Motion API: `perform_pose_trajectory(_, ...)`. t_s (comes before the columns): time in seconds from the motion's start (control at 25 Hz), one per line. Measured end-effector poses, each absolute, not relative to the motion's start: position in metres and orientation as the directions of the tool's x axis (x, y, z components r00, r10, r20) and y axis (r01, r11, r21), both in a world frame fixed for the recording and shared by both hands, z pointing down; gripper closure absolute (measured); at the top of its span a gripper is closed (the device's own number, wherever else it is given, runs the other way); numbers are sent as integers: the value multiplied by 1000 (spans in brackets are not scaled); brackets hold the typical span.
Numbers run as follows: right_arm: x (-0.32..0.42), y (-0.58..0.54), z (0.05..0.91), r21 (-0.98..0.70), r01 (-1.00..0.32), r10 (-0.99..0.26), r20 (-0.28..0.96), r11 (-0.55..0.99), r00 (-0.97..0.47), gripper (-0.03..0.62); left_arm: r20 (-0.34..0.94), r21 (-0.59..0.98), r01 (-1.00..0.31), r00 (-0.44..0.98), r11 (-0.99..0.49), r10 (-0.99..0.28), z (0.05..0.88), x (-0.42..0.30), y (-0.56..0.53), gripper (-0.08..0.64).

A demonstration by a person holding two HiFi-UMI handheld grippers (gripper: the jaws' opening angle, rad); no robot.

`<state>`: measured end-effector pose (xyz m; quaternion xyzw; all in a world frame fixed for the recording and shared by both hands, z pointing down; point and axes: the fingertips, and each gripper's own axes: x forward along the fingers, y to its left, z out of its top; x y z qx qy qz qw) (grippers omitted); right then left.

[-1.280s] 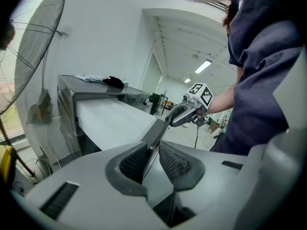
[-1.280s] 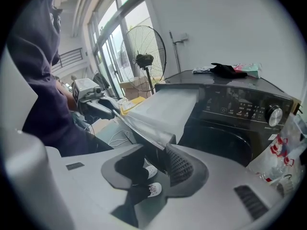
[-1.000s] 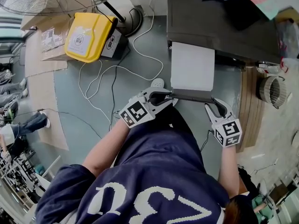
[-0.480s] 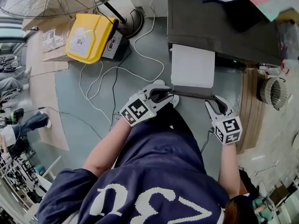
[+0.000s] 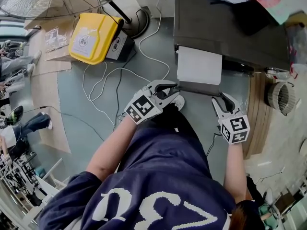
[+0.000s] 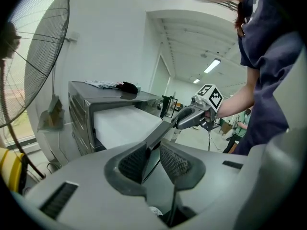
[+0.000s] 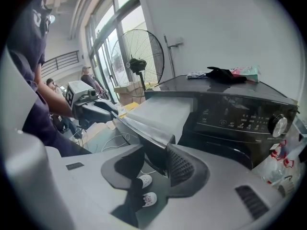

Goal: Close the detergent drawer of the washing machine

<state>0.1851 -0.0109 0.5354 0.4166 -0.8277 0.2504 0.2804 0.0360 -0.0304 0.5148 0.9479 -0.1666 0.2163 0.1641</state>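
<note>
Closing looks under way: the left gripper (image 5: pixel 173 90) grasps the left end of the drawer (image 5: pixel 199 66) front, its jaws having just eased wider around it; the drawer juts well out of the machine (image 5: pixel 216 18); the right gripper (image 5: pixel 221 99) clamps the right end. Next calls for an even inward shove

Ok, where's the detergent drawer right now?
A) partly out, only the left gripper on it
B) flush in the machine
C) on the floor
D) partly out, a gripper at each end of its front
D: the detergent drawer projects from the washing machine, its front panel between the jaws of the left gripper, which have just been opening, and of the right gripper.
</note>
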Motion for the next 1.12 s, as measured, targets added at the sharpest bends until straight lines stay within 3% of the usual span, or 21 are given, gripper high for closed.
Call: perform_pose_trajectory(1.12,194,-86,531,-141,-852,-613,637,504,-468,430,457,207,-483,817,-851,-352,513,43,-103,451)
